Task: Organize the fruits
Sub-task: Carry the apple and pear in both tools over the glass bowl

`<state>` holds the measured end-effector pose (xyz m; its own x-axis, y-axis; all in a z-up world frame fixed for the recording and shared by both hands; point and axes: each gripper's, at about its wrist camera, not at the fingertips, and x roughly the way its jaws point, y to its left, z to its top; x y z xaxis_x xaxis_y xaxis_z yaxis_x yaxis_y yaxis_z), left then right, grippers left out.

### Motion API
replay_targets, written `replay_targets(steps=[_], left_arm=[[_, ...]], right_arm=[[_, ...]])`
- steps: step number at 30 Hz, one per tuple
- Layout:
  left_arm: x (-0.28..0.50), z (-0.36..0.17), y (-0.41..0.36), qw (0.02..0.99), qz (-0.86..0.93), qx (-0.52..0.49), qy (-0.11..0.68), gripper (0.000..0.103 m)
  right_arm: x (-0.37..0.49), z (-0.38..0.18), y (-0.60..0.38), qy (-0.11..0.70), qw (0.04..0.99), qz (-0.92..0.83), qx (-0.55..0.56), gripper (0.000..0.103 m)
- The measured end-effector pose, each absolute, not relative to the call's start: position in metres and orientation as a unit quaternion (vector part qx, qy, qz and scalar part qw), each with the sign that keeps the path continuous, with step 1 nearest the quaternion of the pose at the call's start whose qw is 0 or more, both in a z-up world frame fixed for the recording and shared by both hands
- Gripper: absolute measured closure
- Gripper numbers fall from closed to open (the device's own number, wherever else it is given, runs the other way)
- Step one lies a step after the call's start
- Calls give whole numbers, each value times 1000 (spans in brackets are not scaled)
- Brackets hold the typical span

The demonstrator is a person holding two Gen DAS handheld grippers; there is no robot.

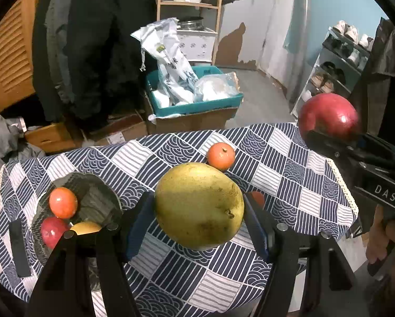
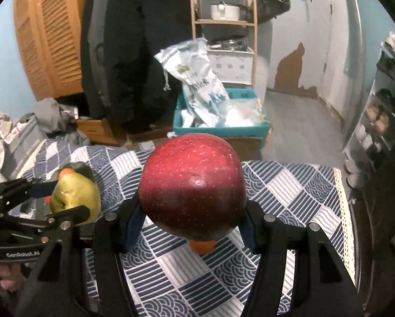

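My left gripper [image 1: 198, 211] is shut on a big yellow-green pear [image 1: 200, 206], held above the patterned tablecloth [image 1: 289, 185]. My right gripper [image 2: 192, 214] is shut on a dark red apple [image 2: 193, 187], also lifted off the table. Each gripper shows in the other view: the apple [image 1: 328, 116] at the right edge, the pear [image 2: 74, 198] at the left. A dark bowl [image 1: 97, 192] at the table's left holds an orange fruit [image 1: 63, 202], a red apple [image 1: 53, 231] and a yellow fruit [image 1: 86, 227]. One orange fruit [image 1: 221, 155] lies on the cloth beyond the pear; another [image 1: 258, 198] peeks out behind my left gripper's right finger.
A teal crate [image 1: 197, 107] with white bags stands on cardboard boxes past the table's far edge. Dark coats [image 1: 97, 47] hang at the back left by a wooden louvred door [image 1: 10, 60]. A shoe rack [image 1: 337, 66] stands to the right. A black strip [image 1: 19, 248] lies on the cloth's left.
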<state>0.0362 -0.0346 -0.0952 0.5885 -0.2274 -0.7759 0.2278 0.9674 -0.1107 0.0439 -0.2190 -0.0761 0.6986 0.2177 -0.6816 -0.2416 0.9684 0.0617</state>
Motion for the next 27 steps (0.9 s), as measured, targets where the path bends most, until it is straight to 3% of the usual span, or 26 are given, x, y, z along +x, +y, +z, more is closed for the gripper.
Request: replay_targets(steps=[27], left_arm=[[22, -101, 53, 894, -64, -50, 440, 34]], right_arm=[[58, -78, -119, 378, 900, 214, -33, 42]])
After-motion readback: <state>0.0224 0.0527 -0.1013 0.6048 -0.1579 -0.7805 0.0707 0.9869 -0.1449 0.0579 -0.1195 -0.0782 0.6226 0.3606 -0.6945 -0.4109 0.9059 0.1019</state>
